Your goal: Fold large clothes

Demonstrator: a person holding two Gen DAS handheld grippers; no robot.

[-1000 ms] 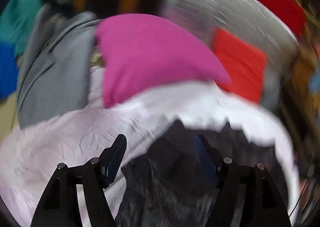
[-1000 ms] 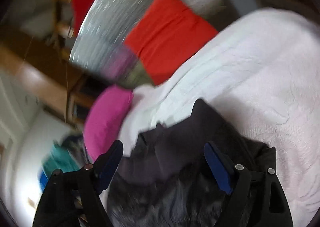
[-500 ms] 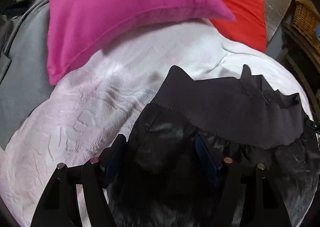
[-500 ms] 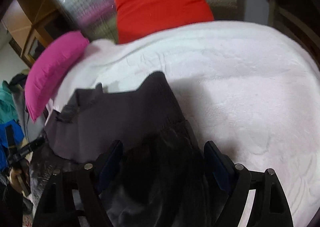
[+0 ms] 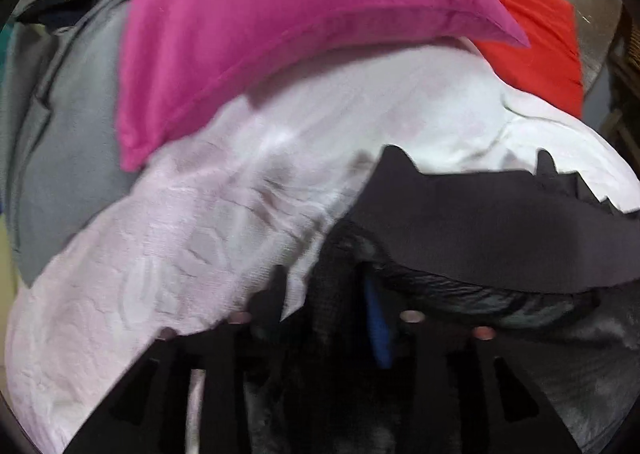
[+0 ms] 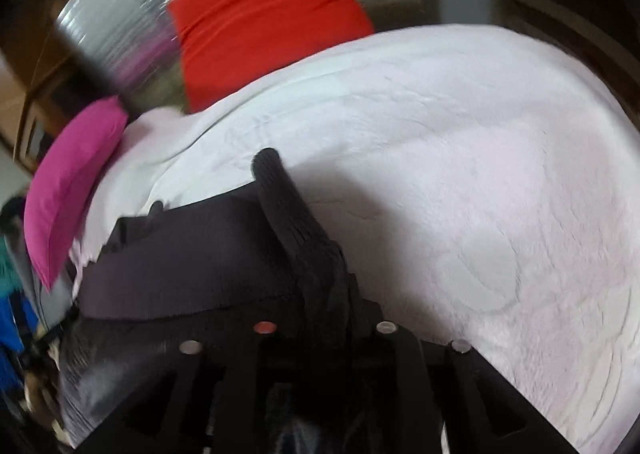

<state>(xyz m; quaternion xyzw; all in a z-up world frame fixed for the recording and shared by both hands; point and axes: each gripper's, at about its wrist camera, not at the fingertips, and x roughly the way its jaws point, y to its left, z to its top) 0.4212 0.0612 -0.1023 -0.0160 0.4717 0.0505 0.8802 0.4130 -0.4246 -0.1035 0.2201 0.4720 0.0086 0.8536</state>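
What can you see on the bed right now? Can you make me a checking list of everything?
Surface: white textured bedspread, wrinkled, mostly bare on one side.
Job's things: dark jacket with ribbed knit hem and shiny black body, lying on the bedspread, not yet folded.
Clutter: pink pillow and red cushion at the head end; grey garment beside the bed.
Grippers: left gripper has just been closing, jacket fabric between its fingers; right gripper has just been closing and pinches the hem's corner.
Cables: nothing seen.
Surroundings: silver foil sheet behind the cushion; wooden furniture, blurred.

Glossy black jacket (image 5: 460,290), seemingly ribbed hem; embossed bedspread (image 6: 460,174).
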